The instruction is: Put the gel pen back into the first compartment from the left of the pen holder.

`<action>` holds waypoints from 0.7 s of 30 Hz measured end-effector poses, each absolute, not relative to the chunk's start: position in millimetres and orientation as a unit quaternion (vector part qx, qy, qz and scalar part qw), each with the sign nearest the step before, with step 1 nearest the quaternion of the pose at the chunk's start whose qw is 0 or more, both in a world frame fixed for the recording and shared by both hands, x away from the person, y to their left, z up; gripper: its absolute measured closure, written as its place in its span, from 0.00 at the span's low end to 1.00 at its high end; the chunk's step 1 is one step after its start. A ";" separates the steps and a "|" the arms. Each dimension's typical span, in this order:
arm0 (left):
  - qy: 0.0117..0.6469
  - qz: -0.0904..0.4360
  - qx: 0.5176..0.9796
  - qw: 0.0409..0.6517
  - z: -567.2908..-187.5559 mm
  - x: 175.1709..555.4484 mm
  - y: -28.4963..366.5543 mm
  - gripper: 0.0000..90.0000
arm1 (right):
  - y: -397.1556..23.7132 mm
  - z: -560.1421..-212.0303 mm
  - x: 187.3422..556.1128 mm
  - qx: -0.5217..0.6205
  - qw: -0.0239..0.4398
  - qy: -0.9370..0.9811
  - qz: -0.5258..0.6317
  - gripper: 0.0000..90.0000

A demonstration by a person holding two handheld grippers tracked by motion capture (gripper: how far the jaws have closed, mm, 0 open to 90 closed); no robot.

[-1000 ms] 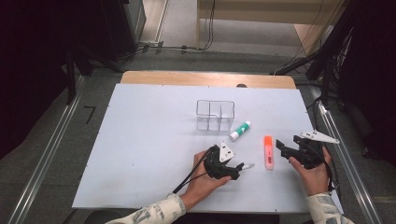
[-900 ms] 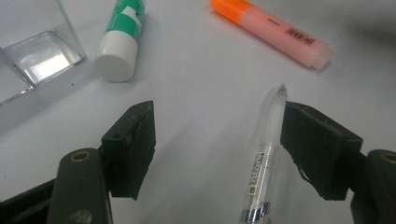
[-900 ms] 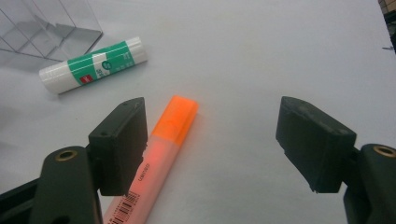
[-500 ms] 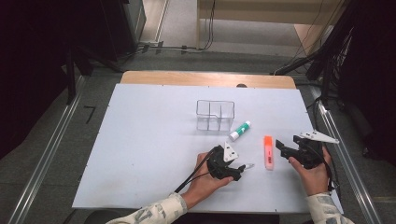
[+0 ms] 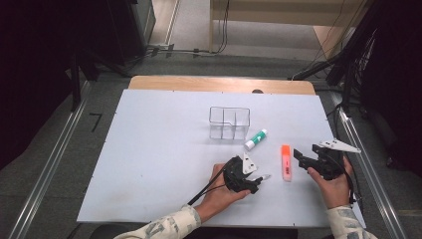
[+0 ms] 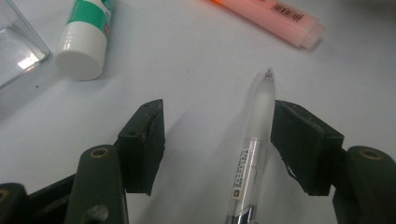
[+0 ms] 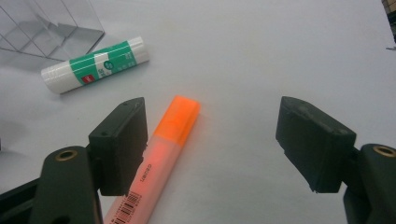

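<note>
White tabletop carries everything. Low in the left gripper view, the clear pen lies between the left gripper's jaws, close by the right-hand one; they have just been closing but stand apart, unpressed. Right gripper gapes wide, orange highlighter beside its left-hand jaw.

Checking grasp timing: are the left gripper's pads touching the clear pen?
Apart. In the left gripper view, white table shows between the clear pen and both closing pads.
</note>
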State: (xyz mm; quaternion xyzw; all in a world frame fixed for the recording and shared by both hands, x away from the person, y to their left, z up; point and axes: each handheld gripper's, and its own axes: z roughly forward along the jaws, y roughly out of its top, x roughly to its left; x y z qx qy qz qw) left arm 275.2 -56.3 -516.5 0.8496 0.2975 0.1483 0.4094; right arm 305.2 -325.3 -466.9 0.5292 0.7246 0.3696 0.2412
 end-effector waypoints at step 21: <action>0.275 0.149 0.862 0.400 -517.4 272.9 -65.2 0.62 | -324.8 -467.1 305.5 0.527 0.244 0.726 0.369 0.27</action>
